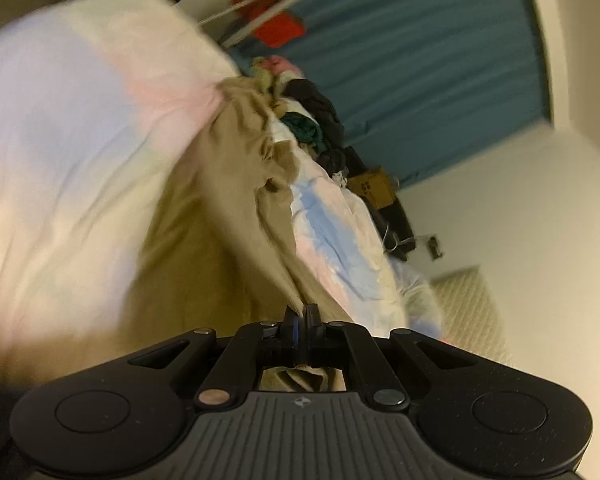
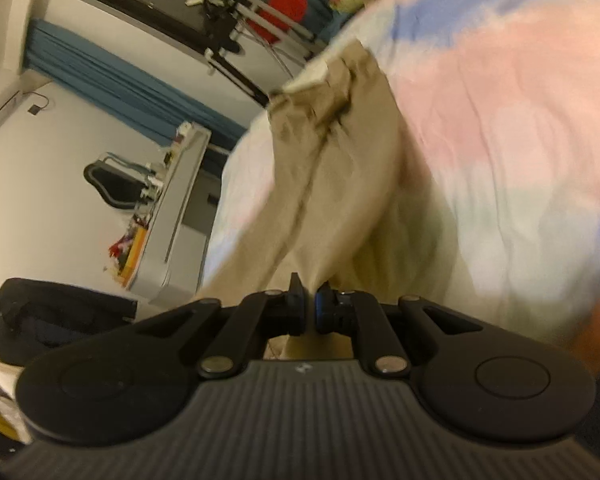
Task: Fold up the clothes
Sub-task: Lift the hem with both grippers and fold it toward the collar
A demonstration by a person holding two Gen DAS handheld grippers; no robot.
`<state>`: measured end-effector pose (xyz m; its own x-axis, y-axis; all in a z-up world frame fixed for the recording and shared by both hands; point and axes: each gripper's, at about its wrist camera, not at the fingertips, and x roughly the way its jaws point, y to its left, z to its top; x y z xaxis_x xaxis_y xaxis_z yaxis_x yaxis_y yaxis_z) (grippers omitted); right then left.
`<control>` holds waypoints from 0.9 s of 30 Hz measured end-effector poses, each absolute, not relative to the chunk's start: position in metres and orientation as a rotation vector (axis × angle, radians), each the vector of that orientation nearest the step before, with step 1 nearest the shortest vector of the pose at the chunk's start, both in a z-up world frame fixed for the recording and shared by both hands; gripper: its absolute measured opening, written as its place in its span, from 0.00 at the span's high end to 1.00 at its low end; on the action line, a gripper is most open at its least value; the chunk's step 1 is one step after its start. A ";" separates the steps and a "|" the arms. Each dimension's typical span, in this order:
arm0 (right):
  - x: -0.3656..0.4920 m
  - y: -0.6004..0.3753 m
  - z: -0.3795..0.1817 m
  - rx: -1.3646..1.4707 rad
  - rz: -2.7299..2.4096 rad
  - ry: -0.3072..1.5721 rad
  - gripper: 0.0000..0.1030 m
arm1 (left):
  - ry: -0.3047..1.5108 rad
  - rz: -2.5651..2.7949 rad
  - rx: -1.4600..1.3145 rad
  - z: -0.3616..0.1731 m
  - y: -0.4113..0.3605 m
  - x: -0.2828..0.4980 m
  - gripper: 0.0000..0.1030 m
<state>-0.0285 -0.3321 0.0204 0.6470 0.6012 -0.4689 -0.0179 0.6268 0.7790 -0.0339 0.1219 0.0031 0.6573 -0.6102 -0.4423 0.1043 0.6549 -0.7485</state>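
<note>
Khaki trousers [image 1: 228,208]: stretched across pastel bedspread [image 1: 60,140], clothes pile [image 1: 312,120] beyond at far edge. Left gripper [image 1: 301,312]: clamped on trouser fabric. Right gripper [image 2: 309,300]: clamped on trouser fabric.

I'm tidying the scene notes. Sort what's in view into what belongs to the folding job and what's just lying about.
In the job:
- tan garment, pinched by both grippers
- left gripper
- right gripper
- pastel bedspread under it
- heap of unfolded clothes

Lying about:
- blue curtain
- red items on the rack
- black bag
- grey desk
</note>
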 end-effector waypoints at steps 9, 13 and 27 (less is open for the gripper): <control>0.105 -0.321 0.028 0.745 0.320 0.699 0.92 | 0.622 -0.336 -0.543 0.031 0.107 0.091 0.97; 0.172 -0.310 0.022 0.635 0.288 0.667 0.92 | 0.579 -0.282 -0.439 0.028 0.094 0.156 0.97; 0.305 -0.292 -0.076 0.412 0.224 0.746 0.91 | 0.669 -0.174 -0.165 -0.089 0.031 0.331 0.96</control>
<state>0.3049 -0.2919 -0.0757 0.7160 0.3403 -0.6096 -0.0527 0.8970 0.4388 0.3310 0.0307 -0.0894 0.7710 -0.2131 -0.6002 0.1070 0.9723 -0.2078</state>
